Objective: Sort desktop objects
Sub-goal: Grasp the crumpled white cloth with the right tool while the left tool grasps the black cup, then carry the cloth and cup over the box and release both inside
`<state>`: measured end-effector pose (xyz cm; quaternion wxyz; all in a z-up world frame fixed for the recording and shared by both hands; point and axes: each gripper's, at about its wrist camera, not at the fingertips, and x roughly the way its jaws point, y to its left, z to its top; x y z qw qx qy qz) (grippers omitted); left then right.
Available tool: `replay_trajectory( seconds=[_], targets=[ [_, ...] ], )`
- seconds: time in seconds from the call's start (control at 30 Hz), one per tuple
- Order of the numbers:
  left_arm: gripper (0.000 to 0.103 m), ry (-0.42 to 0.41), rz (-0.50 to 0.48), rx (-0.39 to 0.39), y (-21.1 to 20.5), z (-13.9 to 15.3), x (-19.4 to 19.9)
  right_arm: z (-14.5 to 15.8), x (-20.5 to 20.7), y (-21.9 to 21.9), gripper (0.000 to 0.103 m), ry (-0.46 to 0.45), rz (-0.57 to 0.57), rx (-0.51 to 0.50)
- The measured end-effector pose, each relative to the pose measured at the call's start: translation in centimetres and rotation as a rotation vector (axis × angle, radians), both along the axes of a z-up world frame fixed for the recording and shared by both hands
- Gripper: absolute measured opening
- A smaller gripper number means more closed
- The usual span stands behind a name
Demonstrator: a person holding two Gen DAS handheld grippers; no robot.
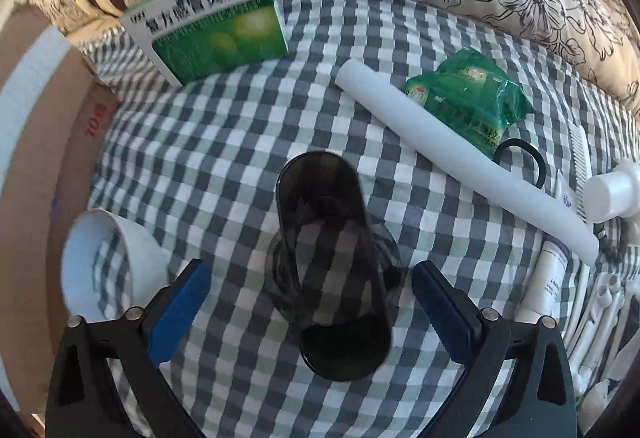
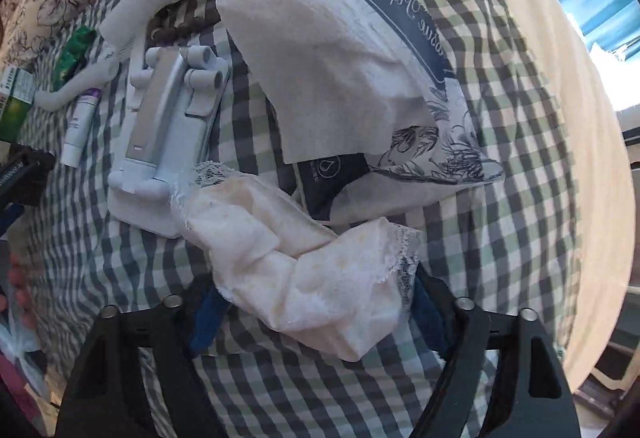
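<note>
Blue-padded fingers of the left tool (image 1: 310, 312) stand spread wide on either side of a smoky dark translucent cup (image 1: 328, 270) that stands on the checked cloth (image 1: 224, 142), touching neither wall, so this tool is released and grips nothing. To take the cup well, I would judge it best to centre it between the pads, close on the lower body rather than the flared rim, and squeeze gently, since thin plastic like this may flex or slip. Just left of the cup lies a white ring-shaped band (image 1: 104, 262); far left stands a green medicine box (image 1: 212, 18). A long white tube (image 1: 460, 166) runs across the right side with a green sachet pack (image 1: 468, 98) beyond it, both well clear of the cup, so a straight lift should disturb nothing. On the other side, the right tool (image 2: 316, 314) has a crumpled pale cloth with lace edging (image 2: 304, 270) lying between its fingers and covering them; whether the pads are clenched on it I cannot tell. Beyond that cloth lie a white folding stand (image 2: 168, 126) to the left and a tissue pack (image 2: 372, 86) farther off. If the cloth is to be carried, a grip on the thick bunched middle would hold better than the thin lace edge.
</note>
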<state>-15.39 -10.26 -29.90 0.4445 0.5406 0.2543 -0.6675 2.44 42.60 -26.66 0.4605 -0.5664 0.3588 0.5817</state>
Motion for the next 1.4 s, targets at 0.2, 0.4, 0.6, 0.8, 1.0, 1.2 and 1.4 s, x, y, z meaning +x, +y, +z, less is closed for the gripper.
replay_trajectory(
  seconds=[0.2,0.4,0.6,0.8,1.0,1.2,1.4],
  targets=[
    [0.064,0.061,-0.044,0.070,1.1,1.8,0.0,1.9,1.0,-0.5,0.015,0.039,-0.036,0.002],
    [0.064,0.070,-0.084,0.030,3.9,6.3,1.2,6.8,2.0,-2.2,0.015,0.088,-0.027,0.050],
    [0.064,0.109,-0.104,-0.021,4.3,12.0,3.3,12.7,0.6,-4.1,0.015,0.147,0.020,0.097],
    [0.064,0.165,-0.125,-0.088,4.3,18.0,7.8,16.7,-3.5,-7.6,0.015,0.198,0.115,0.137],
    [0.064,0.205,-0.122,-0.150,1.6,23.9,14.1,20.2,-11.1,-13.2,0.015,0.278,0.220,0.178],
    [0.064,0.197,-0.131,-0.222,-3.4,29.0,21.5,23.3,-20.5,-19.6,0.016,0.377,0.330,0.219],
    [0.064,0.173,-0.123,-0.266,-8.3,30.4,27.8,23.5,-29.4,-25.7,0.017,0.441,0.429,0.206]
  ],
)
